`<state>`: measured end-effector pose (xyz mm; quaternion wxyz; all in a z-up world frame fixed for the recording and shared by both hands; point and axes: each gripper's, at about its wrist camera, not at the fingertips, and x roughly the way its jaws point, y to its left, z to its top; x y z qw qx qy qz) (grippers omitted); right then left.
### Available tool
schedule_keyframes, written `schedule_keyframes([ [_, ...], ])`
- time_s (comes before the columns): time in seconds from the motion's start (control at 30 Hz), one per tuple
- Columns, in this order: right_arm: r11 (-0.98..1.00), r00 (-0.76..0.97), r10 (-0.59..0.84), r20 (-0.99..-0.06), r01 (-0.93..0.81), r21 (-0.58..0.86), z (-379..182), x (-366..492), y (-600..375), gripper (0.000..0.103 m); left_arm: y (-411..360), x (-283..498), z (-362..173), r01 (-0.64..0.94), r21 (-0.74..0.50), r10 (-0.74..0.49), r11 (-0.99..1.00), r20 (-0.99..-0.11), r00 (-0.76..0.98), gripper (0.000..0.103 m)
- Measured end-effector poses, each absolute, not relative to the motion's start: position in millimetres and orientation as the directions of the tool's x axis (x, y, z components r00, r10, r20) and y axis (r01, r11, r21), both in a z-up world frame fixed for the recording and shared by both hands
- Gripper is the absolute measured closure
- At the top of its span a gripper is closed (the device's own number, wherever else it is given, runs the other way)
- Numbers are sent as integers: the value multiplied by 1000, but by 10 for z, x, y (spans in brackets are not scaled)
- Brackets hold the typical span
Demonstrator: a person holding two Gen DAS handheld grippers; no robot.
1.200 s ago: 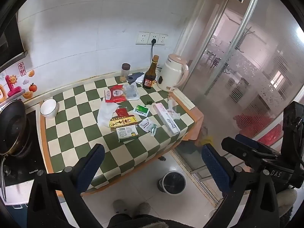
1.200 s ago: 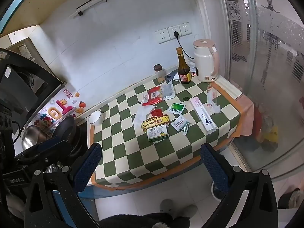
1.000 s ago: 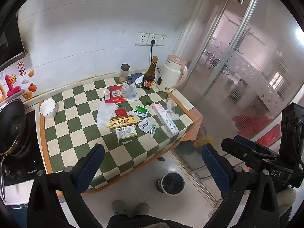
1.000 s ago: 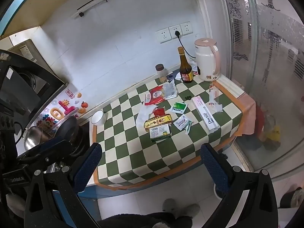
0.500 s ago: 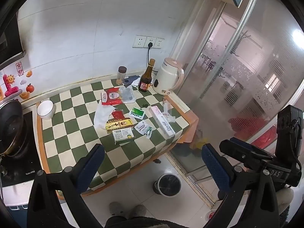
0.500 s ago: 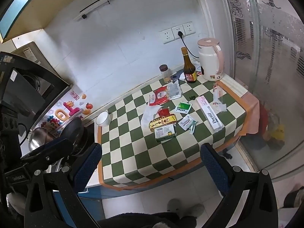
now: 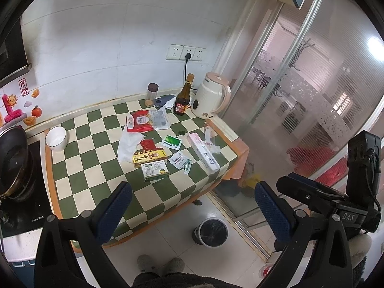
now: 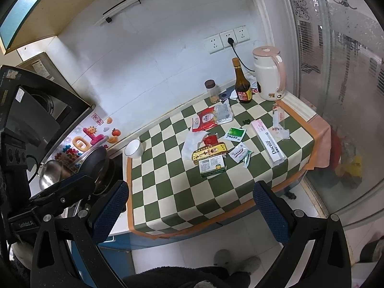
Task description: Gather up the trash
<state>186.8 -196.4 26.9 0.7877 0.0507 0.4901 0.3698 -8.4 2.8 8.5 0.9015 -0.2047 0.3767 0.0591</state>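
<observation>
Litter lies scattered on the green-and-cream checked counter [image 7: 79, 165] [image 8: 168, 192]: a red snack packet [image 7: 138, 121] [image 8: 204, 120], a white tissue [image 7: 127, 144] [image 8: 190, 144], a yellow box [image 7: 150, 157] [image 8: 208, 152], a green-white box [image 7: 154, 169] [image 8: 212, 165], small sachets [image 7: 178, 160] [image 8: 238, 152] and a long white "Doctor" box [image 7: 204, 152] [image 8: 268, 141]. A small dark bin [image 7: 211, 231] stands on the floor below the counter. My left gripper [image 7: 192, 206] and my right gripper [image 8: 189, 206] are both open, held well back from the counter, empty.
At the back stand a cream kettle [image 7: 211, 98] [image 8: 268, 76], a dark bottle [image 7: 183, 98] [image 8: 242, 84] and a small jar [image 7: 151, 94] [image 8: 212, 91]. A white bowl [image 7: 56, 138] [image 8: 134, 148] sits at the left; pans [image 7: 14, 163] [image 8: 96, 165] are on the hob. Glass doors [image 7: 300, 96] close the right side.
Both grippers have pulled back and risen a little, so the counter looks smaller and farther. Nothing on the counter has moved, and both grippers stay open.
</observation>
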Motion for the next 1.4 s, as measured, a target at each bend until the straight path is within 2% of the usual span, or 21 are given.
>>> schedule_keyframes([
  [1.4, 710, 235, 640, -731, -545, 447, 270, 1906, -1951, 0, 59, 4, 128, -251, -323, -51, 912, -698, 714, 0],
])
